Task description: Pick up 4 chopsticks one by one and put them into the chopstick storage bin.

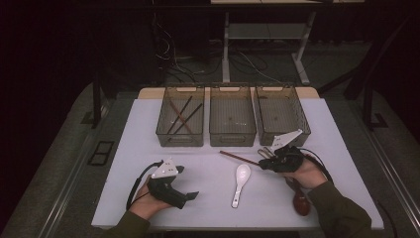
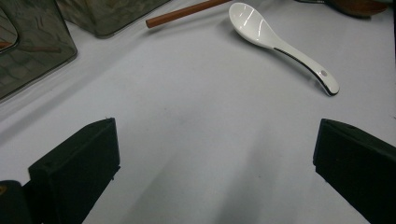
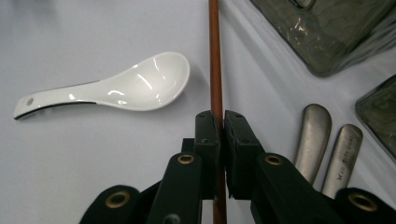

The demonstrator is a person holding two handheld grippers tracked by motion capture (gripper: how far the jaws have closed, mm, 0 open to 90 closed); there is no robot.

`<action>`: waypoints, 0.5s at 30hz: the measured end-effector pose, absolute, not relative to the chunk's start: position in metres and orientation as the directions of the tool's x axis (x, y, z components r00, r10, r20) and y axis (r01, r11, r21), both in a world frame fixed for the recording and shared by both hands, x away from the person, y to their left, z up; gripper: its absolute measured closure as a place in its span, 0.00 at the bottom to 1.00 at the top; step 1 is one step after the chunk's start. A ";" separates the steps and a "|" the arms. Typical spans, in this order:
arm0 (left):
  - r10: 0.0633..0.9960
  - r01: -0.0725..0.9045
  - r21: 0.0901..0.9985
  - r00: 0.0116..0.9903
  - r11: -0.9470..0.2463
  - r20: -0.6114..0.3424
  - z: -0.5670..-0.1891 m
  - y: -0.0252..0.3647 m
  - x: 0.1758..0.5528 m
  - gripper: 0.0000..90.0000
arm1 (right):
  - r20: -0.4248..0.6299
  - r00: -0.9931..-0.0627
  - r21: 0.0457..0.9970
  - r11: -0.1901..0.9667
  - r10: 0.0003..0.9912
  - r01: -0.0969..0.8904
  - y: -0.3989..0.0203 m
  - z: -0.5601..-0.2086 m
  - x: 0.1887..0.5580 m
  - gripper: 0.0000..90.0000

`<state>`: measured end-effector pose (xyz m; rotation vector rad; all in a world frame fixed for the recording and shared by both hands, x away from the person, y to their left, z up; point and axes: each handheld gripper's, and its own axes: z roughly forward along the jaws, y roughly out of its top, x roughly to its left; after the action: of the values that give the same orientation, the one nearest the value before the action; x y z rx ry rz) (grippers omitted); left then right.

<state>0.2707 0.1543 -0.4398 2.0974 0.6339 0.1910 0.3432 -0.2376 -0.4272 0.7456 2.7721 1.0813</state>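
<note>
Right gripper (image 3: pixel 221 122): jaws nearly closed, clamped on a brown chopstick (image 3: pixel 214 60); in the high view (image 1: pixel 268 161) near the worktop's right edge, just in front of the right bin.
Chopstick: thin brown stick, running forward from between the pads in the right gripper view; in the high view (image 1: pixel 237 157) slanting left from the gripper, just in front of the middle bin; whether lifted or touching the worktop, cannot tell.
Left gripper (image 2: pixel 215 154): jaws spread wide, nothing between them, bare white worktop (image 2: pixel 196 121) beneath; in the high view (image 1: pixel 190 196) near the front edge, left of centre.
White spoon (image 1: pixel 240 183): ceramic, lying flat near the front edge, between the two grippers, bowl towards the bins; close beside the chopstick, apart from it (image 3: pixel 116 91).
Metal handles (image 3: pixel 327 144): two, side by side on the worktop right of the closed jaws; faint engraving on one, too small to read.
Bins: three clear smoked ones in a row along the back edge; left bin (image 1: pixel 181 116) holding dark sticks, middle bin (image 1: pixel 232 116) and right bin (image 1: pixel 281 114) next to it.
Brown rounded object (image 1: pixel 301 202): near the front right corner, under the right forearm, kind unclear.
Writing: none legible.
</note>
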 end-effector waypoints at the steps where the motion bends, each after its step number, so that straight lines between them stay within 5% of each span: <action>1: 0.506 0.365 0.811 0.857 -0.456 -0.101 -0.440 0.154 0.271 0.00 | 0.110 -0.879 0.659 0.628 0.464 0.414 -0.238 -0.427 0.343 0.94; 15: 0.507 0.368 0.811 0.856 -0.454 -0.104 -0.440 0.155 0.271 0.00 | 0.124 -0.883 0.707 0.585 0.452 0.398 -0.243 -0.415 0.342 0.93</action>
<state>0.2710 0.1549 -0.4398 2.0956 0.6356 0.1893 0.3420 -0.2428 -0.4152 0.7344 2.7340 1.1931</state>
